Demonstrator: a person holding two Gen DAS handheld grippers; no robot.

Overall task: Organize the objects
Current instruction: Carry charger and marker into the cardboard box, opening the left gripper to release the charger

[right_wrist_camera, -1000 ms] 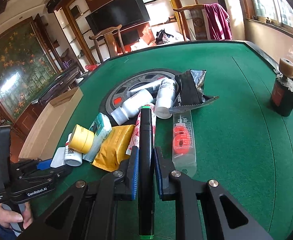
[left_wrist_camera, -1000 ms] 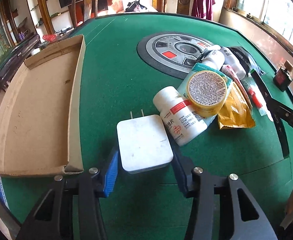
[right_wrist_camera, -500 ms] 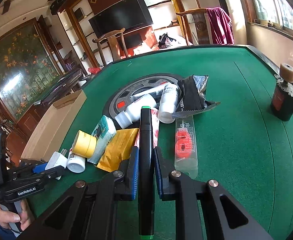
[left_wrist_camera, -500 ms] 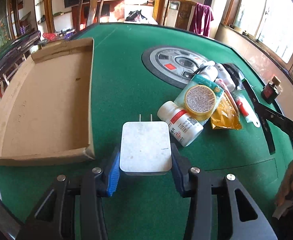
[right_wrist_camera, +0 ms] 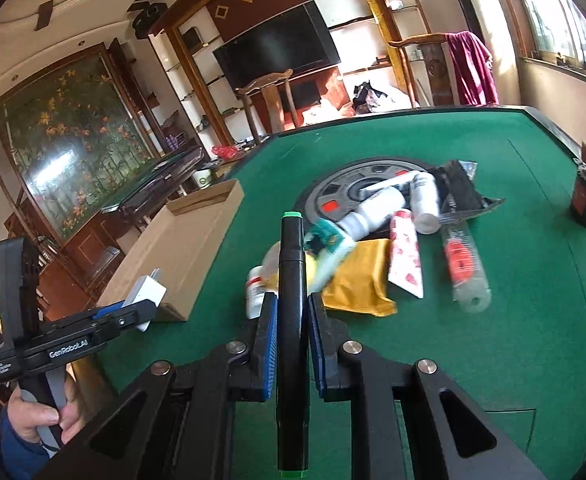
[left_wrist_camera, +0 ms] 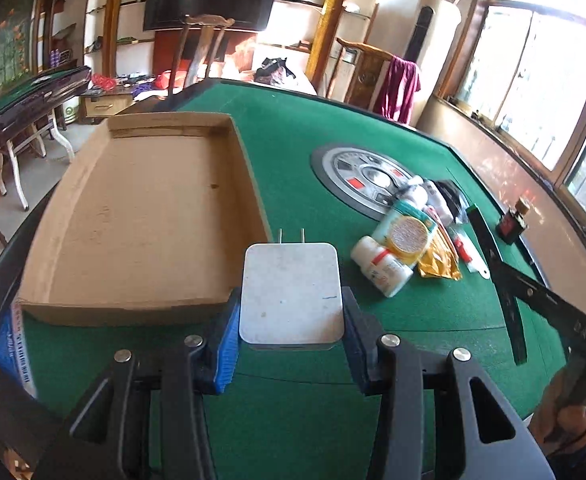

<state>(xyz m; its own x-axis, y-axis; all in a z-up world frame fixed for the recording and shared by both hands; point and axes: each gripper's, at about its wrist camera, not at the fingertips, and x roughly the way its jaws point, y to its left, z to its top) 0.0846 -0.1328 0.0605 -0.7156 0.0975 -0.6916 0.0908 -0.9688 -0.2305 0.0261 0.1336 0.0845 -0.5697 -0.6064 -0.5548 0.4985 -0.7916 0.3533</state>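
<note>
Grippers over a green table (left_wrist_camera: pixel 293 140): left gripper (left_wrist_camera: pixel 289 320) clamps a white charger (left_wrist_camera: pixel 291 292) just beside the cardboard tray (left_wrist_camera: pixel 141 216); right gripper (right_wrist_camera: pixel 291 344) pinches a black marker (right_wrist_camera: pixel 291 280), farther from the tray, near the pile of bottles (right_wrist_camera: pixel 389 212).

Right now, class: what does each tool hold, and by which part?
The left tool grips the white charger by its two sides, prongs forward. The right tool clamps the black marker around mid-barrel.
</note>
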